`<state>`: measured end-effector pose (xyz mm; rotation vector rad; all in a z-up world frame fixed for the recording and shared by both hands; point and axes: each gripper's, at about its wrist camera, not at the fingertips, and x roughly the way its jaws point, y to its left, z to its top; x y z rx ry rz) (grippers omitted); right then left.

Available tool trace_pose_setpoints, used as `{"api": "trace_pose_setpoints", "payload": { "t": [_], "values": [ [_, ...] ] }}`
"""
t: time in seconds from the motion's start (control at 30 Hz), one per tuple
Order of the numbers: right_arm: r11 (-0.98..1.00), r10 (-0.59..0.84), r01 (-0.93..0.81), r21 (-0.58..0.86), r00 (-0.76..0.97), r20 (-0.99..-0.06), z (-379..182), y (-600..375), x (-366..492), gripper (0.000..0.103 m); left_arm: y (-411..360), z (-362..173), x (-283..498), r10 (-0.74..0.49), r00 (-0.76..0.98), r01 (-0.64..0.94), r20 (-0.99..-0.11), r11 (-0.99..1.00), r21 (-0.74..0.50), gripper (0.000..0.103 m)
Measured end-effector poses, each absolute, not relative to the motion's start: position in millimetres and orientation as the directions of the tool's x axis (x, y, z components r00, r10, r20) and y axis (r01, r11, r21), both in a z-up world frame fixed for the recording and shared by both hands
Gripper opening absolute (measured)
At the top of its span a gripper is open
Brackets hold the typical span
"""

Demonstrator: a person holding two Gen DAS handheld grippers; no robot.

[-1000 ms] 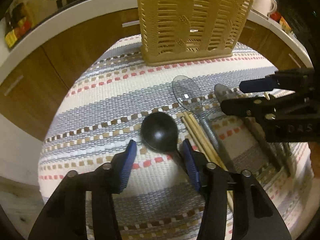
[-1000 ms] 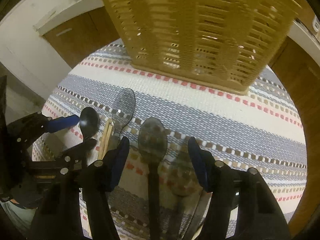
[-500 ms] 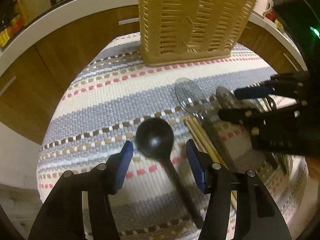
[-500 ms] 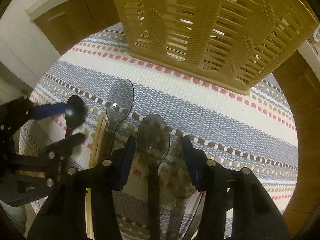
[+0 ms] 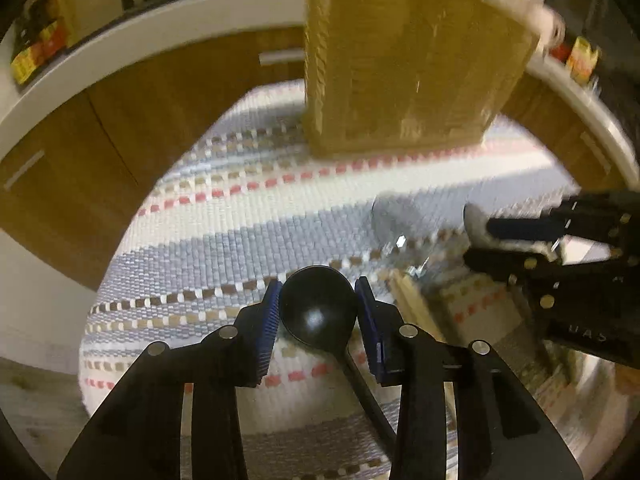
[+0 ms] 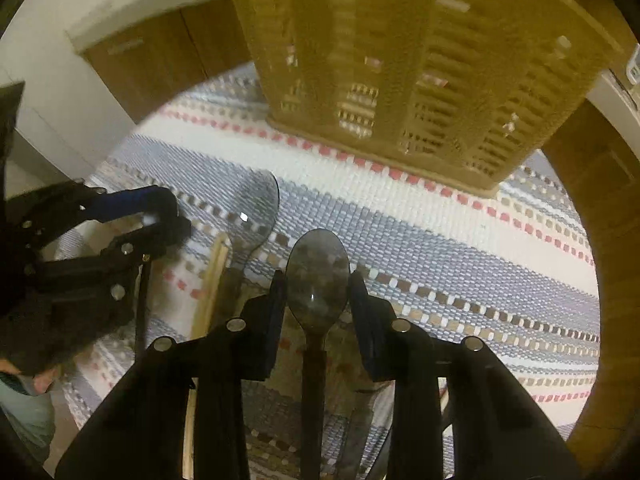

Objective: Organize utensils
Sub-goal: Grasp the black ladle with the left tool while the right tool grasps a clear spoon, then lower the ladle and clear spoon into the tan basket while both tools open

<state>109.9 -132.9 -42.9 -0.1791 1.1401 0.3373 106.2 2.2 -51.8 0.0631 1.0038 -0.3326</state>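
Observation:
My left gripper (image 5: 318, 308) has closed onto the bowl of a black ladle-shaped spoon (image 5: 318, 306), whose handle runs back toward me. My right gripper (image 6: 318, 300) has closed onto the bowl of a smoky translucent spoon (image 6: 318, 276). A second clear spoon (image 6: 254, 212) and a pair of wooden chopsticks (image 6: 212, 280) lie between the two grippers on the striped woven mat (image 6: 440, 240). A yellow slotted utensil basket (image 6: 420, 68) stands at the far edge of the mat; it also shows in the left wrist view (image 5: 404, 64).
The mat covers a small round table (image 5: 168, 216). Brown cabinets (image 5: 120, 120) under a white countertop (image 5: 120, 40) curve behind it. More utensil handles lie under the right gripper. The left gripper appears at the left of the right wrist view (image 6: 152, 220).
Both grippers moved forward and narrowed their fingers from wide open until they meet the spoon bowls. The view is blurred from motion.

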Motion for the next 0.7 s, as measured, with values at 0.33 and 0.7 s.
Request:
{"api": "trace_pose_setpoints", "payload": {
  "t": [0.33, 0.7],
  "values": [
    [0.909, 0.391, -0.373, 0.187, 0.608, -0.691, 16.0, -183.1, 63.3, 0.029, 4.2, 22.1, 68.2, -0.315, 0.730, 0.328, -0.607, 0.940, -0.092, 0.035],
    [0.902, 0.430, -0.368, 0.225, 0.811, -0.396, 112.1, -211.6, 55.6, 0.029, -15.8, 108.0, 55.5, -0.260, 0.916, 0.280, -0.305, 0.960, 0.021, 0.035]
  ]
}}
